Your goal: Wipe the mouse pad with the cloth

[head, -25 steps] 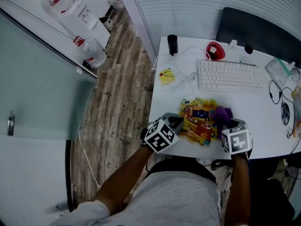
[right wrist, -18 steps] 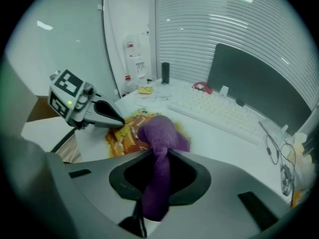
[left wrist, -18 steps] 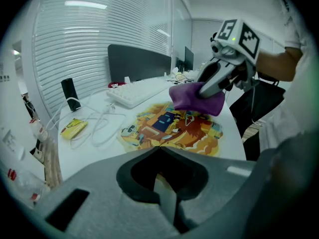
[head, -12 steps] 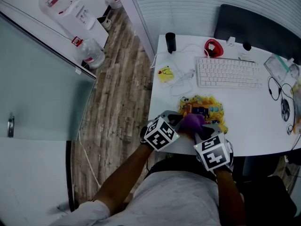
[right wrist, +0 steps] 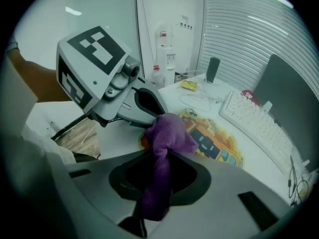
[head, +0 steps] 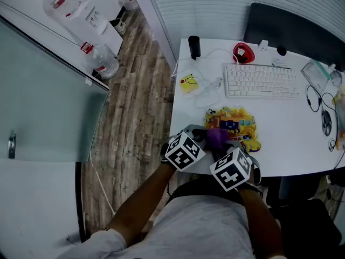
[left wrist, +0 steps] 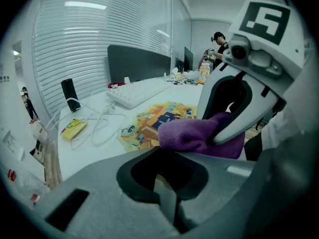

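Observation:
The mouse pad (head: 237,124) is a bright yellow printed mat lying on the white desk (head: 291,144), in front of the keyboard. A purple cloth (head: 217,137) rests on the pad's near left part. My right gripper (head: 222,145) is shut on this cloth; in the right gripper view the cloth (right wrist: 167,133) bunches out past the jaws over the pad (right wrist: 214,141). My left gripper (head: 202,137) sits at the pad's left edge, right beside the cloth, its jaws closed with nothing between them. From the left gripper view, the cloth (left wrist: 192,133) lies just ahead of it.
A white keyboard (head: 261,81) lies behind the pad. A red object (head: 242,53), a black cylinder (head: 194,47), a yellow packet (head: 189,83) and white cables (head: 211,86) sit at the back left. A mouse (head: 326,124) is at the right. The desk's front edge is under my grippers.
My right gripper has dragged the purple cloth leftward across the pad, from its right side to beside the left gripper. The left gripper has stayed put.

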### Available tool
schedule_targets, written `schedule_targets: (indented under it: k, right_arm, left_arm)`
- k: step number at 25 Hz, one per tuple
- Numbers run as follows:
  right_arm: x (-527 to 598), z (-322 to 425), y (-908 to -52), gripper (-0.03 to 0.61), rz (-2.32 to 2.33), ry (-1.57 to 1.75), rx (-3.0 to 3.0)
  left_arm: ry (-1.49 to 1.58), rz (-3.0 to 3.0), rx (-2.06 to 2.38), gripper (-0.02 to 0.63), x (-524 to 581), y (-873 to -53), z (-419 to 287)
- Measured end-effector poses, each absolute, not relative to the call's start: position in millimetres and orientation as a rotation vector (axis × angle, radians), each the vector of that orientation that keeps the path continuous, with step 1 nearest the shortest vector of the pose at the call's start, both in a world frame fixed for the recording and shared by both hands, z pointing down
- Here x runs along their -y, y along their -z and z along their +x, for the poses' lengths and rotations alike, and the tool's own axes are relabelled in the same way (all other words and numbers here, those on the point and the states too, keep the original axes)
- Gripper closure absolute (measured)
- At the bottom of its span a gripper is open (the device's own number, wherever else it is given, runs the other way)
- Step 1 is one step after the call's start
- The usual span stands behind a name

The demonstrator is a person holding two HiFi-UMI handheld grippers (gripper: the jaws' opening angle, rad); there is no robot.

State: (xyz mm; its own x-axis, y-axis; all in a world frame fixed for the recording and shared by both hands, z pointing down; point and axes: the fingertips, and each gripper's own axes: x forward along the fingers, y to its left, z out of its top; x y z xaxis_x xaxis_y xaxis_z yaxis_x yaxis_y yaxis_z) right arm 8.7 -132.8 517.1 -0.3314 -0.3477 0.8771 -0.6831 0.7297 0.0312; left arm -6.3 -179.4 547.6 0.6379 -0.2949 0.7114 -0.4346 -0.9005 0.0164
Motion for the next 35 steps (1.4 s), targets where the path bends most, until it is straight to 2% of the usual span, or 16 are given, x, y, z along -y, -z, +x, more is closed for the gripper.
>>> schedule_targets:
  k: [22, 31, 35]
  right_arm:
    - [126, 177, -524, 0.512, 1.088, -0.596, 1.763]
    - [124, 181, -503, 0.512, 1.161, -0.662, 1.863]
    - [129, 174, -481, 0.512, 1.219, -0.664, 1.968]
  left_arm:
    - [-1.134, 2.659, 0.612, 0.598, 179, -549, -7]
    - [-1.179, 2.658, 0.638, 0.598, 179, -547, -6]
    - [-1.102, 2.688, 0.69, 0.598, 181, -529, -3]
